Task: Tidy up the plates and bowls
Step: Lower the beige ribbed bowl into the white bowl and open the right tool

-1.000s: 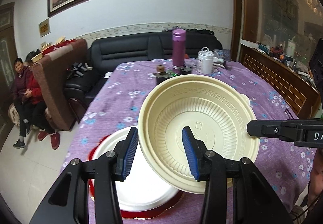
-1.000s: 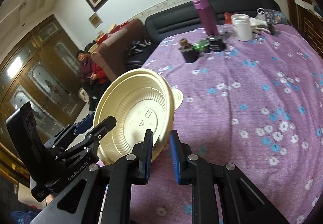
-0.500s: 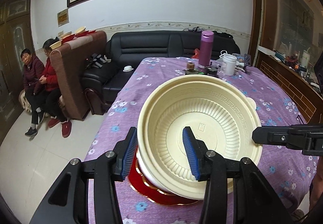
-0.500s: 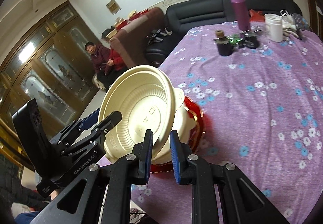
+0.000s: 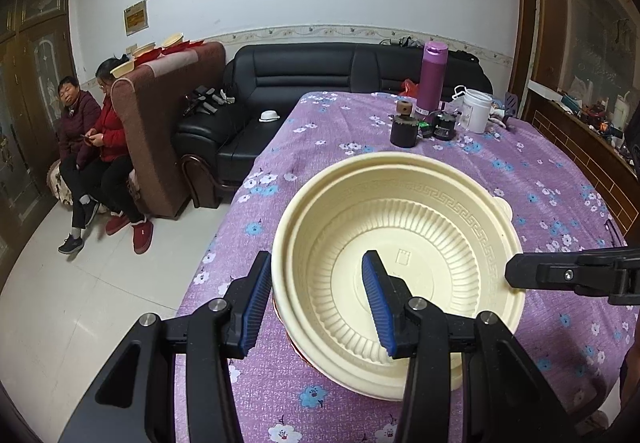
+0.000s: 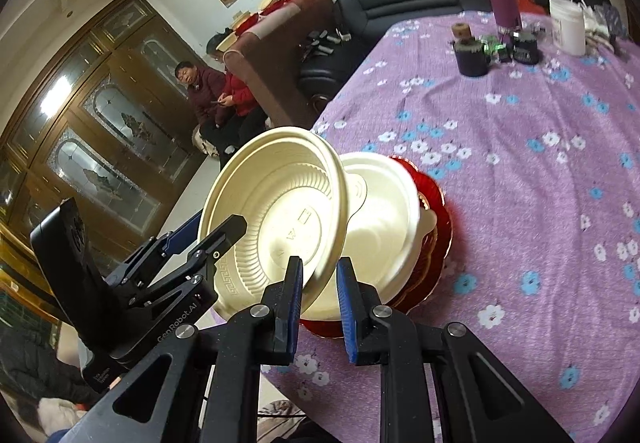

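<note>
Both grippers astride cream bowl [image 5: 400, 267] rim, left gripper [image 5: 318, 301] wide, right gripper [image 6: 319, 289] pinching; purple flask [image 5: 432, 77] beyond

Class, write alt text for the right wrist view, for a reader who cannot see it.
Both grippers straddle the rim of a tilted cream bowl above a white bowl stacked on a red plate, on a purple floral tablecloth. Two people sit in the background.

Purple flask [image 5: 431, 75], white jar [image 5: 476, 110], black sofa [image 5: 320, 83]

left hand-held gripper [image 5: 316, 299] jaws parted wide, right hand-held gripper [image 6: 319, 285] jaws narrowly parted
</note>
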`<state>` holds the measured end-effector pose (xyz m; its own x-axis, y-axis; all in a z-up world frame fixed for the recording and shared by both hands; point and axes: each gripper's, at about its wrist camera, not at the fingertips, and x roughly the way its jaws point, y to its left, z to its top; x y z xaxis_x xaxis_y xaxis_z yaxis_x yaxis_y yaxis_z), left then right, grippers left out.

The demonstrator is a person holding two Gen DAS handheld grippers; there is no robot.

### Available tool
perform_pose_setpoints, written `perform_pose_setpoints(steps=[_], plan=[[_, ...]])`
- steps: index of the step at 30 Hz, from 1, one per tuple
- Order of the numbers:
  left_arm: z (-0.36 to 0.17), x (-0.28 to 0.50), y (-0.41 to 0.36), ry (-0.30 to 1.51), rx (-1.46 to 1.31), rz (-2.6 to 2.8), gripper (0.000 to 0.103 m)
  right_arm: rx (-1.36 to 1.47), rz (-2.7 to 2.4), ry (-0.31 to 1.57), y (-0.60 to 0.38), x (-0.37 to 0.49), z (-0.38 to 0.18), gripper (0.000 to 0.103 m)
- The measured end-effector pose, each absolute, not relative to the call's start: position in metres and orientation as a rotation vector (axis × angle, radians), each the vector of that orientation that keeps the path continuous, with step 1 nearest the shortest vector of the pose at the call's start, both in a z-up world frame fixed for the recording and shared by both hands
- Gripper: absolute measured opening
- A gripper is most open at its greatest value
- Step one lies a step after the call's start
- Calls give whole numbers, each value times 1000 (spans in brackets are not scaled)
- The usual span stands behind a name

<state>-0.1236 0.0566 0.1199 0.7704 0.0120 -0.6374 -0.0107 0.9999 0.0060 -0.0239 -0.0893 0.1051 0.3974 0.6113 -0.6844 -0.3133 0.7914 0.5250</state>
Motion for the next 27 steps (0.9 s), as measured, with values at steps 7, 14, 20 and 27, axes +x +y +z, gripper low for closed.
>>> perform_pose_setpoints(steps=[7, 14, 20, 27], plan=[[112, -115, 50, 717, 8, -5, 45, 354, 576, 1003, -95, -23, 104, 20], [106, -106, 49, 742, -4, -6, 45, 319, 568, 997, -94, -24, 102, 21], [104, -104, 48, 749, -4, -7, 45, 311, 563, 992, -94, -24, 101, 21], [99, -102, 48, 756, -5, -10, 45, 246, 538, 974, -88, -26, 102, 22]])
